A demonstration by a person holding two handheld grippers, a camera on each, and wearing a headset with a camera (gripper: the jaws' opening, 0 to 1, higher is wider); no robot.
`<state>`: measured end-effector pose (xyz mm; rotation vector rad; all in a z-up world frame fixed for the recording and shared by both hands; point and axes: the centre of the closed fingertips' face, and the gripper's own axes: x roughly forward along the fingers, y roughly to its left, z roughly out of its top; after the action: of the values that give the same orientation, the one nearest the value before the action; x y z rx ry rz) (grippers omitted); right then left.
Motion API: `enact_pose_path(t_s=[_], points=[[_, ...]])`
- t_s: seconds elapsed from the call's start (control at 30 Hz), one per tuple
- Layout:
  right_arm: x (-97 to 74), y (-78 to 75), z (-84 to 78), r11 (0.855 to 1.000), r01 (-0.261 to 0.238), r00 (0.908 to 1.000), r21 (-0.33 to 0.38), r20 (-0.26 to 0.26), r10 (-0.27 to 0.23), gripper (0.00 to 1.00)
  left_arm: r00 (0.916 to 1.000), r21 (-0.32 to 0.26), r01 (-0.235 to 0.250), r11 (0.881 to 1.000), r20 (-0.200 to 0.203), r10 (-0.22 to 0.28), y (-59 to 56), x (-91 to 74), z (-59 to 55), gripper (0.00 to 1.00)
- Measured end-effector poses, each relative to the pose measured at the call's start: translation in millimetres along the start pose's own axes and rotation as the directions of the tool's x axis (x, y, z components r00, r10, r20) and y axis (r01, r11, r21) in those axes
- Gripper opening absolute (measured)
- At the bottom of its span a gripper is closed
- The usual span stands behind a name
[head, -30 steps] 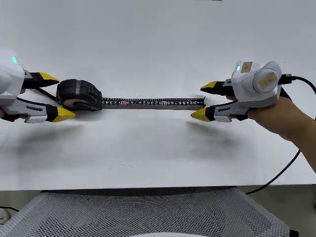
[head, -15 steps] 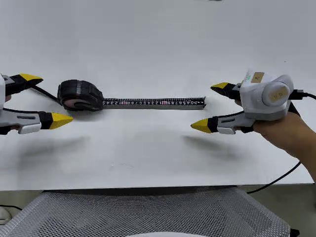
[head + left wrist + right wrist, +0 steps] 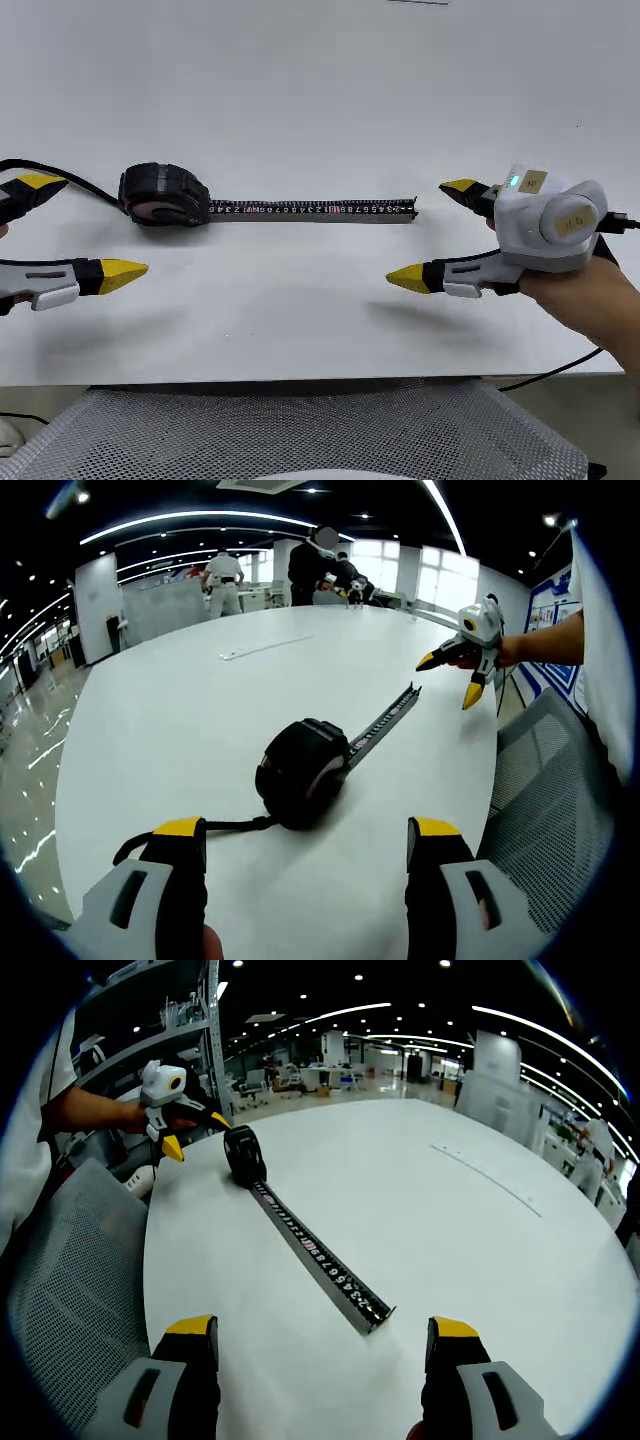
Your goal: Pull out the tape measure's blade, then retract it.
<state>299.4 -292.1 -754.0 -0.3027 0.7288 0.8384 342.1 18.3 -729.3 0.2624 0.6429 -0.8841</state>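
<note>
A black tape measure (image 3: 162, 194) lies on the white table (image 3: 320, 90), its dark blade (image 3: 310, 208) drawn out flat to the right and ending in a hook (image 3: 413, 208). My left gripper (image 3: 85, 225) is open and stands clear to the left of the case (image 3: 303, 770). My right gripper (image 3: 435, 232) is open, just right of the blade's end (image 3: 370, 1315), touching nothing. In the right gripper view the case (image 3: 243, 1153) lies far off by the left gripper (image 3: 183, 1120); in the left gripper view the right gripper (image 3: 458, 675) hovers past the blade tip.
A black strap (image 3: 55, 172) runs from the case toward the left. A grey mesh chair (image 3: 300, 430) sits below the table's near edge. A cable (image 3: 560, 360) hangs from my right gripper. People stand far behind the table (image 3: 300, 565).
Both grippers have opened and backed away from the tape measure: the left off the case, the right off the blade's end. The blade stays pulled out on the table.
</note>
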Motion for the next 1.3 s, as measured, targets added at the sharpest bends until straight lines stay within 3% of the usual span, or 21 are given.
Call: enact_pose_path(t_s=[0.17, 0.77, 1.3], points=[[-3.6, 4.8, 0.8, 1.0, 0.007, 0.9997, 0.019, 0.023, -0.008, 0.91, 1.0, -0.01, 0.0, 1.0, 0.008, 0.001, -9.6, -4.5, -3.0, 0.81], [-15.1, 24.7, -10.0, 0.998, 0.034, 0.9986, 0.059, 0.039, -0.037, 0.98, 0.9991, -0.044, -0.022, 0.999, 0.034, 0.024, -32.9, -15.4, -9.9, 0.88], [-25.4, 28.6, -14.7, 0.989, 0.087, 0.9917, 0.118, 0.084, -0.097, 0.99, 0.999, -0.072, -0.031, 0.997, 0.031, 0.033, -39.1, -24.4, -16.7, 0.88]])
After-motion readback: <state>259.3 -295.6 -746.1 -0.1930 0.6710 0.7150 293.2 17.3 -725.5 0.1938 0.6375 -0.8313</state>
